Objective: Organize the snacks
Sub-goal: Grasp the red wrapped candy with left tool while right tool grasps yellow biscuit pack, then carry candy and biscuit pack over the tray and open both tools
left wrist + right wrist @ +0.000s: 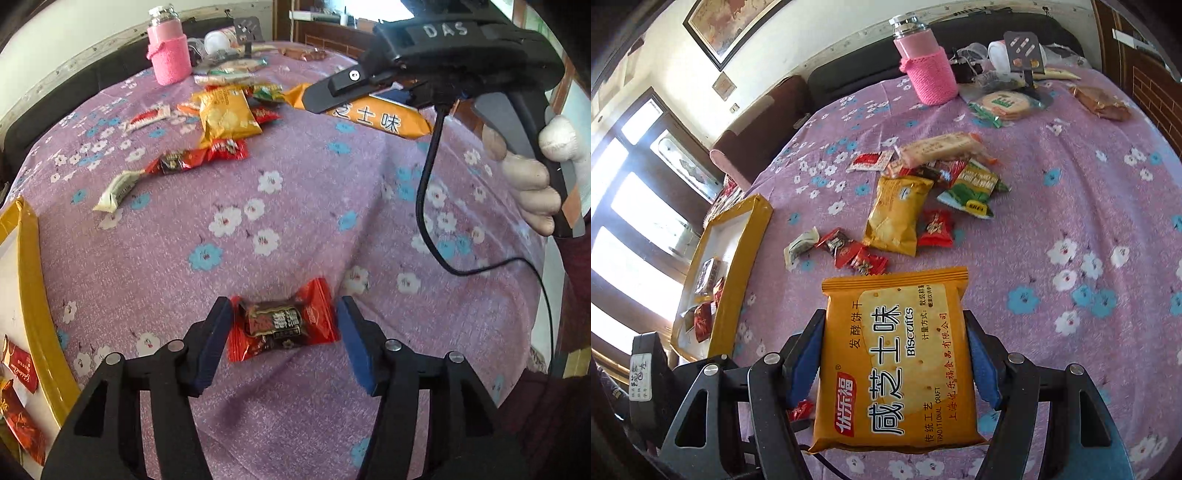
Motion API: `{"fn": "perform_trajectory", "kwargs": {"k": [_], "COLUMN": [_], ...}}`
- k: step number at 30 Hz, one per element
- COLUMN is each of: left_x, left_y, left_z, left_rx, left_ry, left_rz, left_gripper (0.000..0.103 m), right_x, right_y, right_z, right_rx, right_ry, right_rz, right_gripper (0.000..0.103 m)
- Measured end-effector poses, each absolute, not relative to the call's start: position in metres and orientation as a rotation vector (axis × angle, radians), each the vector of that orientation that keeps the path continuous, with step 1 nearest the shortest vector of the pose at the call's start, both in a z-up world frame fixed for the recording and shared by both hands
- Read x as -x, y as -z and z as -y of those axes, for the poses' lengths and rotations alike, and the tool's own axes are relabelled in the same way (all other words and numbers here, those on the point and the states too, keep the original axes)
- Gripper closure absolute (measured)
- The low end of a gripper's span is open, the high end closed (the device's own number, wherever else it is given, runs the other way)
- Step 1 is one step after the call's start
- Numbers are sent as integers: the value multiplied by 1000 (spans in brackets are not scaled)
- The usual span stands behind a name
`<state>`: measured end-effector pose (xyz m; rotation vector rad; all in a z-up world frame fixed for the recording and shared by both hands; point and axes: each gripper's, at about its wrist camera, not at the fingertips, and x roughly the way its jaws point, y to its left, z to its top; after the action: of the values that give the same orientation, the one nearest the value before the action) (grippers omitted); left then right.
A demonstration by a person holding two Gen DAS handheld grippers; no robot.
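My left gripper [283, 314] is open, its blue pads on either side of a red wrapped candy [282, 325] lying on the purple flowered cloth, with small gaps on both sides. My right gripper [894, 345] is shut on an orange biscuit pack [897, 365] and holds it above the cloth; the gripper and the pack [380, 116] also show at the upper right of the left wrist view. A yellow-rimmed tray [738, 251] with several red snacks lies at the left; its rim [35, 291] shows in the left wrist view.
A pile of loose snacks [897, 218] lies mid-table, including a yellow chip bag [227, 116], red candies [199, 158] and a green packet [975, 188]. A pink-sleeved bottle [925, 70] stands at the back beside round crackers [1004, 105]. A black cable [424, 199] hangs from the right gripper.
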<state>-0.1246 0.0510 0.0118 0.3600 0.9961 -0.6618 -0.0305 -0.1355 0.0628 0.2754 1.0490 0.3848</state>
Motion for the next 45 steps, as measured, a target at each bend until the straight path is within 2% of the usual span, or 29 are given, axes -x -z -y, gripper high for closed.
{"fn": "perform_trajectory", "kwargs": {"k": [1, 4, 9, 10, 14, 21, 22, 23, 25, 31, 32, 33, 34, 35, 45], "left_x": [127, 132, 134, 135, 134, 134, 133, 132, 128, 116, 116, 114, 113, 111, 110], "left_y": [-11, -16, -22, -25, -38, -34, -33, -33, -30, -17, -15, -11, -10, -11, -39], "left_z": [-51, -54, -69, -73, -93, -99, -98, -96, -90, -60, -56, -51, -50, -51, -115], "left_rx": [-390, -371, -259, -232, -117, -133, -142, -155, -186, -277, -295, -316, -330, -323, -1], "left_ry": [648, 658, 647, 644, 645, 623, 635, 636, 612, 617, 622, 622, 605, 590, 544], "left_rz": [-993, -984, -958, -950, -908, -888, -889, -890, -892, -896, -905, -927, -926, -928, -893], "left_gripper": [45, 63, 72, 79, 90, 89, 82, 69, 52, 52, 52, 57, 78, 90, 92], "right_x": [33, 38, 42, 43, 46, 48, 49, 50, 51, 51, 51, 52, 53, 53, 59], "right_y": [-62, -58, -55, -55, -59, -58, -57, -57, -54, -49, -49, -49, -50, -50, -50], "right_z": [134, 127, 115, 113, 101, 86, 87, 87, 91, 106, 108, 110, 112, 114, 104], "right_rx": [-274, -274, -274, -273, -257, -241, -241, -242, -252, -287, -288, -286, -286, -288, -234], "right_ry": [-390, -411, -424, -428, -449, -457, -454, -453, -449, -430, -429, -429, -428, -427, -425], "right_rz": [-1050, -1056, -1062, -1063, -1059, -1063, -1063, -1064, -1068, -1073, -1072, -1070, -1068, -1066, -1048], "right_gripper": [32, 32, 32, 32, 32, 32, 32, 32, 32, 32, 32, 32, 32, 32, 32]}}
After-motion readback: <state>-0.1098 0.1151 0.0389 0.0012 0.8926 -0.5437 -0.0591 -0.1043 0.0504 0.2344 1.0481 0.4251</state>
